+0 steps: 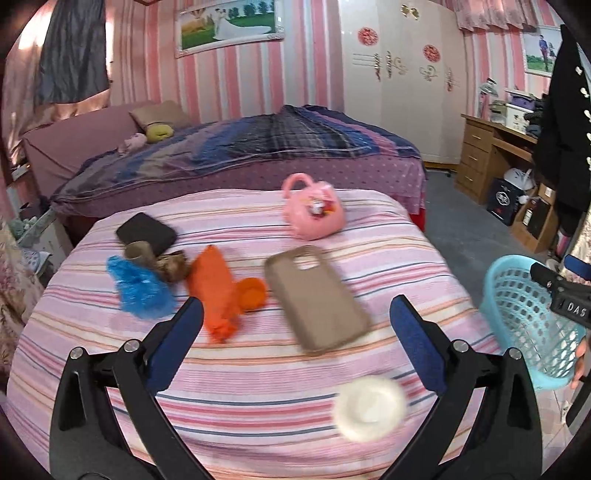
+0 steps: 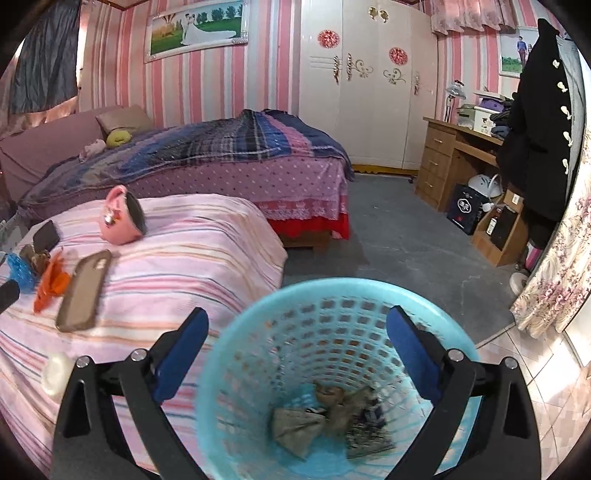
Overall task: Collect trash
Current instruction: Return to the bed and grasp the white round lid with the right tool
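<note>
the letters "das" stand in white on a black gripper body [image 1: 570,301] at about 3 o'clock in the left wrist view, cut off by the picture's edge. a dark blue box [image 2: 466,208] on the floor, at about 2 o'clock in the right wrist view, bears a white round emblem with characters too small to read.

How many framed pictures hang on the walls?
2. One large picture hangs above the far bed; a smaller picture hangs over the desk, partly hidden by a black coat.
</note>
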